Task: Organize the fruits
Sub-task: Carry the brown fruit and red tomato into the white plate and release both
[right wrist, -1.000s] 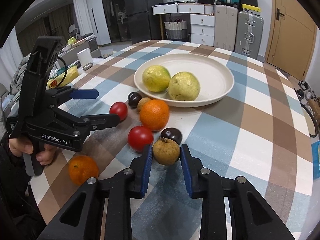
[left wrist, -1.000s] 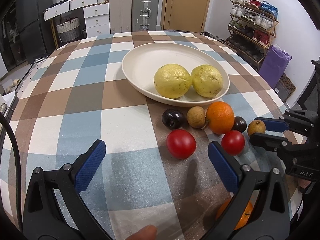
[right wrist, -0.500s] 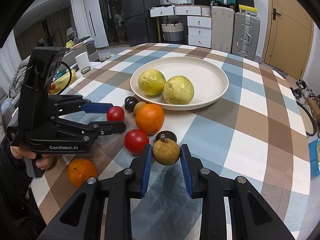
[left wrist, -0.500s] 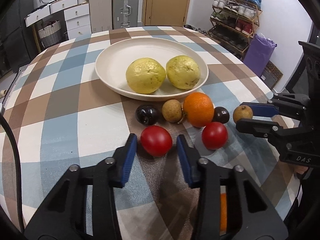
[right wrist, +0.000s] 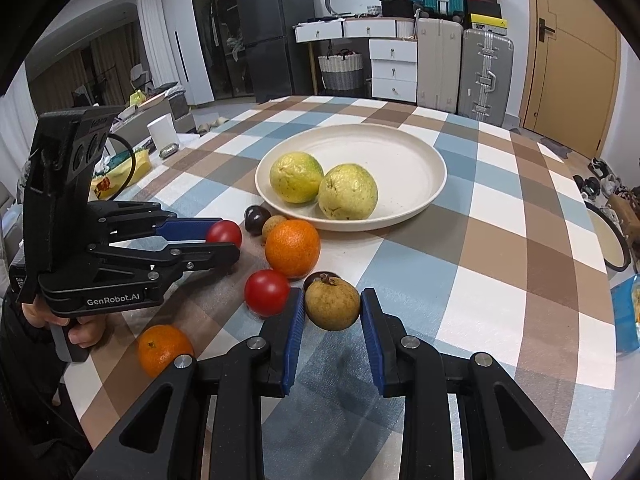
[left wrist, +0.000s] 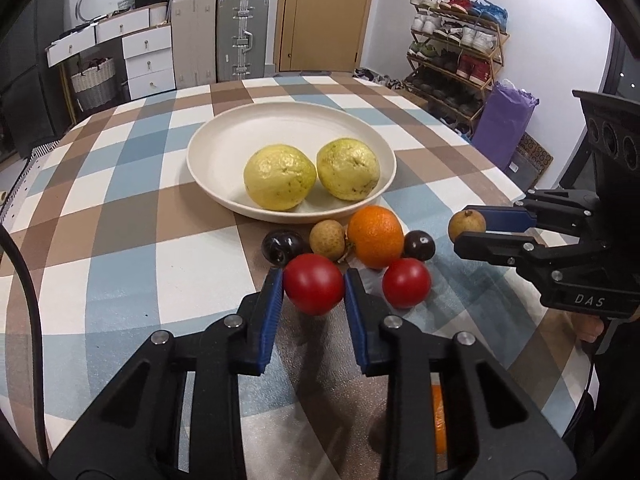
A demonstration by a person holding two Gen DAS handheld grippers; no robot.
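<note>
Two tongs, both loaded. Left tongs (left wrist: 314, 286) are closing, pads already pressing a red tomato (left wrist: 314, 284) just in front of the fruit cluster on the checkered desk (left wrist: 120, 240). Right tongs (right wrist: 332, 310) are clenched on a brown longan-like fruit (right wrist: 332, 304), beside a second tomato (right wrist: 267, 292) and a dark plum (right wrist: 314, 279). Cream plate (left wrist: 224, 152) holds two yellow guavas (left wrist: 280, 182), touching. Orange (left wrist: 375, 236) sits at the plate's near rim; a small mandarin (right wrist: 164, 350) lies apart near the desk edge.

Bright even indoor light, soft shadows under the fruit, sharp focus, heavy fisheye bending and dark corner vignetting.
</note>
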